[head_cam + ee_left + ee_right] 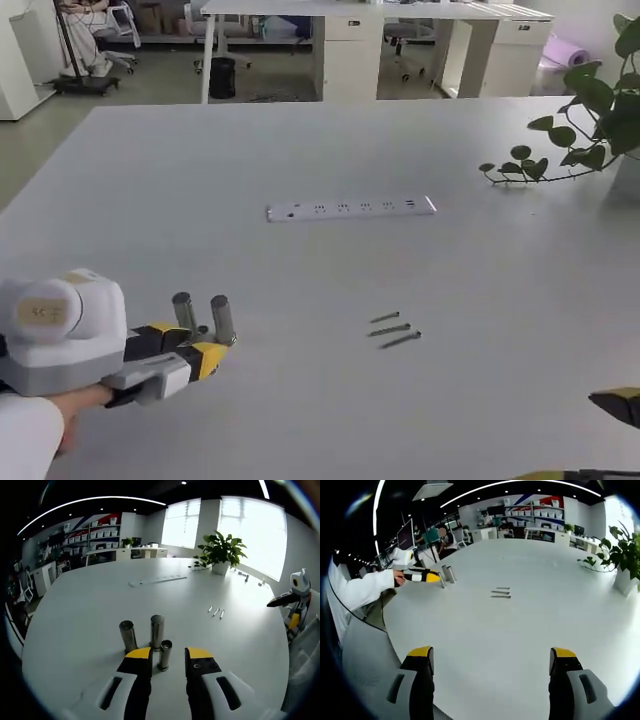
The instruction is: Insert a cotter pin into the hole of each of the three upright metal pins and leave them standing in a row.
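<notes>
Left gripper (167, 654), metal pins (157, 630) upright (three)

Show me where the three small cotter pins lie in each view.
Head view: cotter pins right of centre, lower half.
Left gripper view: cotter pins right of centre.
Right gripper view: cotter pins just above centre.
Shared landmark: the plant.

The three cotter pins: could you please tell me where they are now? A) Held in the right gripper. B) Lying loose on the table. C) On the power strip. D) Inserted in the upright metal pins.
B: the cotter pins lie side by side on the table, apart from the upright metal pins.
</notes>
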The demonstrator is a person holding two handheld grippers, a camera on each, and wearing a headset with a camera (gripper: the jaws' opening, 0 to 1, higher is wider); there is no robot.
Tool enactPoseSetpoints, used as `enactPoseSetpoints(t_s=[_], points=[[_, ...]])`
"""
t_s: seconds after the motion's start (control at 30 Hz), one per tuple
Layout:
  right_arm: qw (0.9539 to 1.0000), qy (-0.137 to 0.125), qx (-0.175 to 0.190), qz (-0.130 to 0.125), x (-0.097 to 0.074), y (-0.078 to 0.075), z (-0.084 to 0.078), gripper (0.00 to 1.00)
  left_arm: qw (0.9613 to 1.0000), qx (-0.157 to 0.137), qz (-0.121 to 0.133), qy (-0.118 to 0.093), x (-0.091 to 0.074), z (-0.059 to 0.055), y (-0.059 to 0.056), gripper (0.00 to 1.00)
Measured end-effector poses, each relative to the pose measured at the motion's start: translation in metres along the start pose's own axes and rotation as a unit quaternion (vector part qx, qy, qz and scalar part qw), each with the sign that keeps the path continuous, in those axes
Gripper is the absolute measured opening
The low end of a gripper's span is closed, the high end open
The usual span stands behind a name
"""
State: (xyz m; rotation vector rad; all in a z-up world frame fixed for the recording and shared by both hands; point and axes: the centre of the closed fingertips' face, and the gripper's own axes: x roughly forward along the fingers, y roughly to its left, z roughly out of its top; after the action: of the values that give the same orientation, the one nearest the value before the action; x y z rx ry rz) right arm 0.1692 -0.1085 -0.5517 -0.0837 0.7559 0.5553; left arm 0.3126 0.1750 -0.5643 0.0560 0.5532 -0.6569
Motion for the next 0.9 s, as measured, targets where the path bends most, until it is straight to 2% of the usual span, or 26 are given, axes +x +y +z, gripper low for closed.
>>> enactPoseSetpoints(t_s=[0.13,0.27,0.4,0.5,0.6,0.63,0.67,0.77,0.8,0.83,0.9], points=[[1.0,-0.003,0.003,-0.001,-0.002,0.0,0.001,0.94,0.9999,0.002,0.005,0.01,0.004,-0.006,0.004,0.21],[1.0,-0.003,0.007,0.001,-0.003,0.001,0.0,0.94,0.9999,0.004,0.006,0.01,0.005,-0.007,0.005,0.16],[1.0,-0.003,0.009,0.0,-0.003,0.001,-0.001,0.94,1.0,0.004,0.004,0.005,0.006,-0.004,0.005,0.08],[0.9999,-0.004,0.011,-0.001,-0.004,0.0,-0.001,0.94,0.9997,0.022,0.004,0.005,0.007,-0.003,0.004,0.08],[0.9999,-0.006,0.011,-0.002,-0.004,0.001,-0.001,0.94,0.9997,0.022,0.012,0.001,0.006,-0.001,0.005,0.07],[0.9999,-0.006,0.011,-0.001,-0.004,0.001,-0.001,0.93,0.9996,0.028,0.011,-0.003,0.004,0.0,0.003,0.07],[0.9999,-0.006,0.011,-0.001,-0.004,0.001,-0.001,0.93,0.9983,0.054,0.011,-0.016,0.003,0.007,0.002,0.07],[0.9999,-0.008,0.011,-0.001,-0.005,0.001,0.0,0.93,0.997,0.063,-0.01,-0.043,-0.005,0.023,-0.013,0.06],[0.9999,-0.008,0.011,-0.001,-0.005,0.002,0.0,0.93,0.9957,0.072,-0.022,-0.053,-0.008,0.029,-0.02,0.06],[0.9999,-0.009,0.01,-0.001,-0.005,0.002,0.0,0.93,0.9933,0.096,-0.032,-0.055,-0.011,0.033,-0.025,0.06],[0.9999,-0.012,0.01,0.0,-0.005,0.004,0.002,0.93,0.9892,0.122,-0.052,-0.063,-0.018,0.041,-0.039,0.06]])
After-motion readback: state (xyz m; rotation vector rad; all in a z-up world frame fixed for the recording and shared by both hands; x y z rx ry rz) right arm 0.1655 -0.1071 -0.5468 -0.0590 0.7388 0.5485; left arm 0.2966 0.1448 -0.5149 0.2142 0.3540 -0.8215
